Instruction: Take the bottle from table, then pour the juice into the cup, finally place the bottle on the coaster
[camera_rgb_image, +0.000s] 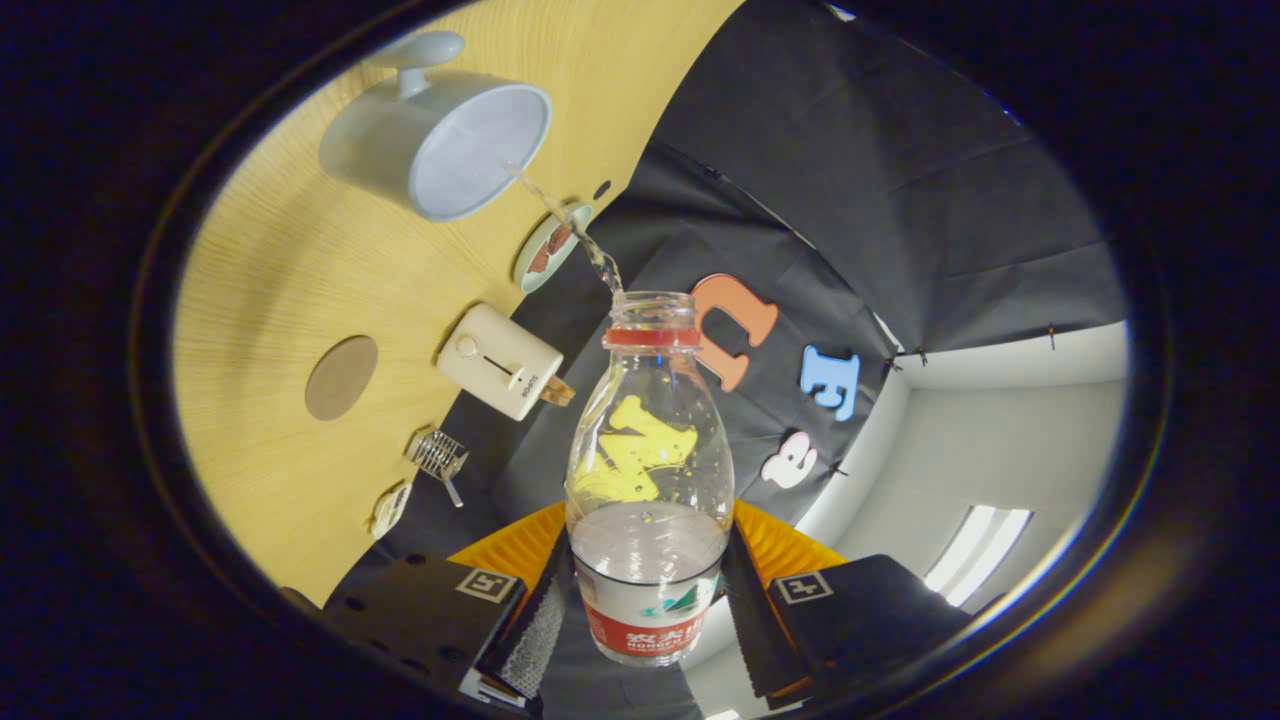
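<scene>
Tongs (648, 610) clenched on the bottle (648, 480), both fingers against its sides. Bottle tipped, thin stream (570, 225) running from its open mouth into the cup (440, 130) on the table (290, 300). Round coaster (341, 377) sat near a toaster (500, 361).

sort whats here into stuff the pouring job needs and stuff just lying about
Job: bottle gripped between the gripper fingers, tipped and pouring a stream into the cup; round coaster on the table.

Lying about: toaster, small plate, wire rack.
</scene>
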